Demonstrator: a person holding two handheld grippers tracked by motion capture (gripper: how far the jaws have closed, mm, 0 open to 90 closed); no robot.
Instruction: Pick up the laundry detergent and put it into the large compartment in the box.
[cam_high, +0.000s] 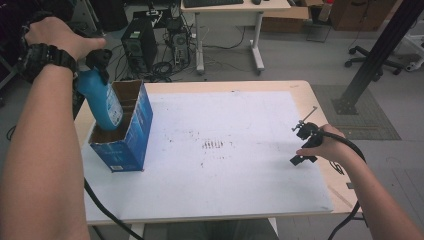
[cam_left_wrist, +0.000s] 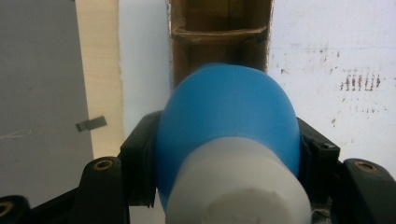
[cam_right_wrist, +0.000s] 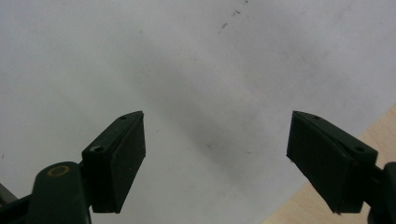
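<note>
While the left gripper (cam_high: 98, 62) hangs high above the left edge of the tabletop (cam_high: 320, 112), its fingers (cam_left_wrist: 140, 154) pinch a blue bottle (cam_high: 100, 100) by the shoulder, one black pad on each side, as the left gripper view shows. The bottle's white cap (cam_left_wrist: 238, 186) sits nearest that camera, between and behind the fingers, and its blue body runs away from them, tilted, with the lower end dipping into the open top of a blue cardboard box (cam_high: 132, 135). The box stands directly beyond the fingertips on a white sheet (cam_high: 230, 150) that covers the tabletop; brown cardboard dividers (cam_left_wrist: 219, 35) show inside it, past the bottle's far end. In the high view the bottle's base is inside the near compartment; whether it touches the bottom is hidden.

The right gripper (cam_high: 302, 145) is well apart, low over the right edge of the sheet. Its fingers (cam_right_wrist: 116, 158) are spread wide with nothing between them, and the right gripper view shows bare white sheet beyond them, with a strip of pale wood beside the right-hand finger.
</note>
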